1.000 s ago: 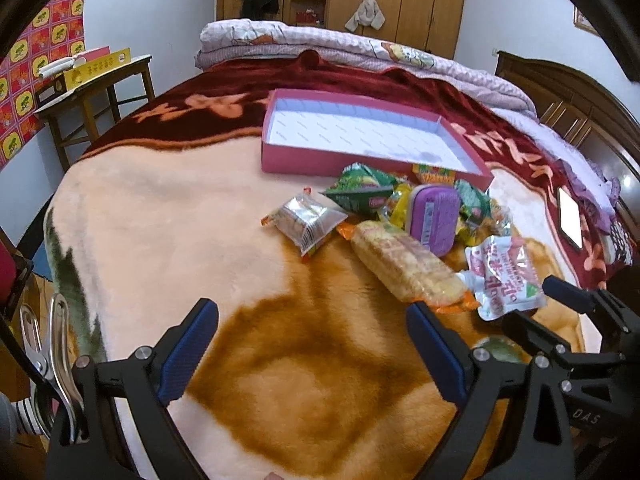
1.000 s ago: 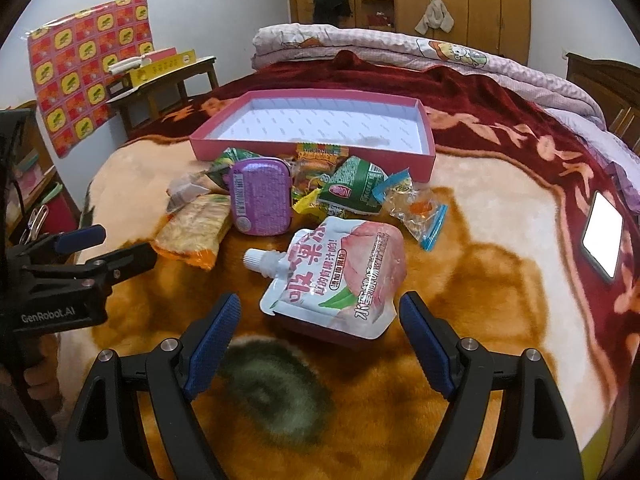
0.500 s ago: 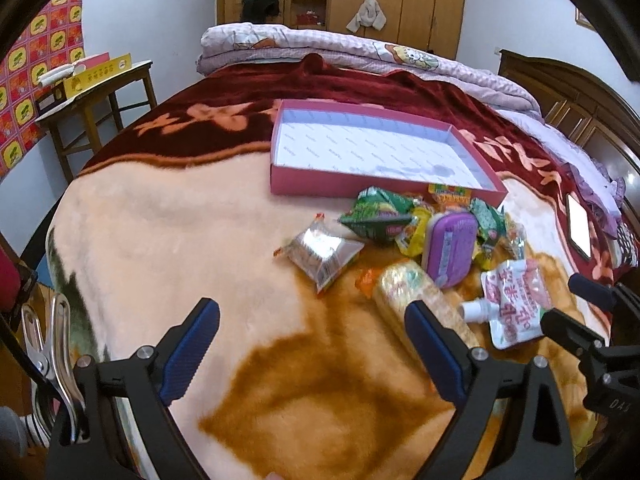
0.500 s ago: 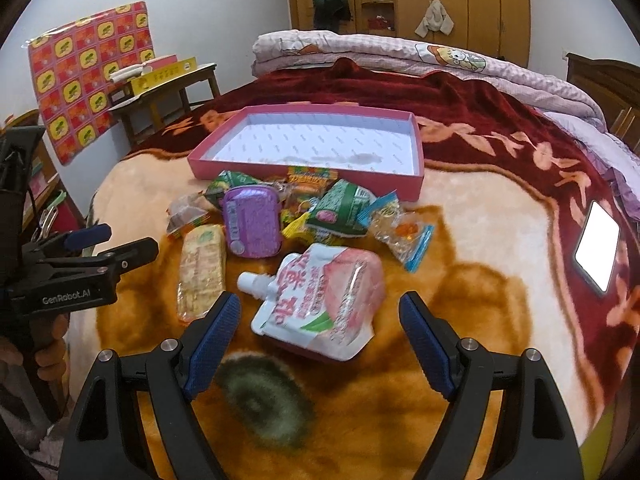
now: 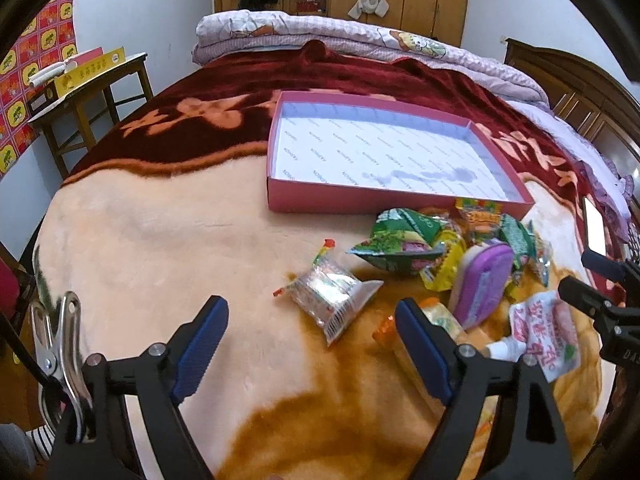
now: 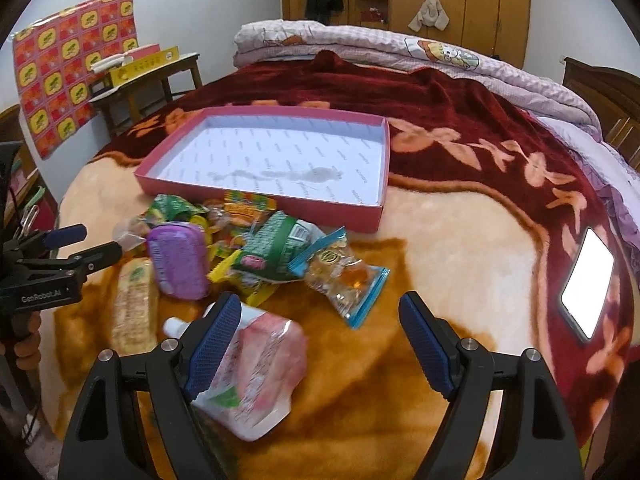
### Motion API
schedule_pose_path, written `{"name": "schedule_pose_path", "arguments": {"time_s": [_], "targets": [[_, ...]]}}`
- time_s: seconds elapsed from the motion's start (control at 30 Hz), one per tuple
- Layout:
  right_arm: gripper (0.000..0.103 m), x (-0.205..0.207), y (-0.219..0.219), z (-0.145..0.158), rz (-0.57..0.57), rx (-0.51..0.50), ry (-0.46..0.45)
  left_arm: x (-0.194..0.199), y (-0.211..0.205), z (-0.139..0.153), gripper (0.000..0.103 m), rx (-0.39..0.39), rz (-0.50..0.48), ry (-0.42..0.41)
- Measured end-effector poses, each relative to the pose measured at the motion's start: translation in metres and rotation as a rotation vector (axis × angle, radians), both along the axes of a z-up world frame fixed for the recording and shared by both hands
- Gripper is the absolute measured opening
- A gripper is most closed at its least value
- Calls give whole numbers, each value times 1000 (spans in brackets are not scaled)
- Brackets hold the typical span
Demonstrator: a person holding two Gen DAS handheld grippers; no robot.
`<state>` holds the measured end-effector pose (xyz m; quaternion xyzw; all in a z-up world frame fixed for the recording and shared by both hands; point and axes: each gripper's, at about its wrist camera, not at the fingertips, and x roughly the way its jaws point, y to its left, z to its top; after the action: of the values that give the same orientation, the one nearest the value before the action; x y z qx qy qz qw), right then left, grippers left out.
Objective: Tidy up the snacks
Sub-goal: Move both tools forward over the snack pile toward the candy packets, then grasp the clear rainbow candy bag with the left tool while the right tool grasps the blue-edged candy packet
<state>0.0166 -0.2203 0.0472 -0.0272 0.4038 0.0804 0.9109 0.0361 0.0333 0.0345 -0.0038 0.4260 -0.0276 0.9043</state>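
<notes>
**Fig. Both grippers poised over the snack pile: hazards of the first pick**

My left gripper (image 5: 310,350) hangs over the bed (image 5: 152,248) with its jaws spread and nothing between them; they have just been closing a little. The silver foil packet (image 5: 334,300) lies just beyond them, toward 12 o'clock. My right gripper (image 6: 316,344) also stands with jaws spread and empty; the peach drink pouch (image 6: 256,376) lies under its left finger, not pinched. The remaining snacks, among them the purple tin (image 6: 180,262), the green bag (image 6: 278,252), the blue-edged candy pack (image 6: 348,282) and the long wafer pack (image 6: 134,300), sit heaped just in front of the pink tray (image 6: 256,200), at 11 o'clock from my right jaws. The tray holds nothing yet.

Likely failures, as I judge them: the soft blanket gives under a downward press, so a flat packet may slide aside rather than be caught. Overlapping wrappers may lift together and drop short of the tray. My two grippers work close to each other at the pile and could collide. The phone (image 6: 586,280) at 2 o'clock could be nudged.
</notes>
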Motion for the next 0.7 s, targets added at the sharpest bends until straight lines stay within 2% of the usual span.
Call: {"name": "schedule_pose_path", "arguments": {"time_s": [0.13, 0.27, 0.7], "targets": [[83, 11, -7, -7, -13, -1, 15, 10, 1, -6, 88, -8, 4, 13], [79, 23, -18, -16, -33, 31, 46, 18, 0, -15, 80, -8, -4, 38], [74, 35, -26, -36, -32, 80, 66, 21, -7, -23, 79, 54, 2, -11]]}}
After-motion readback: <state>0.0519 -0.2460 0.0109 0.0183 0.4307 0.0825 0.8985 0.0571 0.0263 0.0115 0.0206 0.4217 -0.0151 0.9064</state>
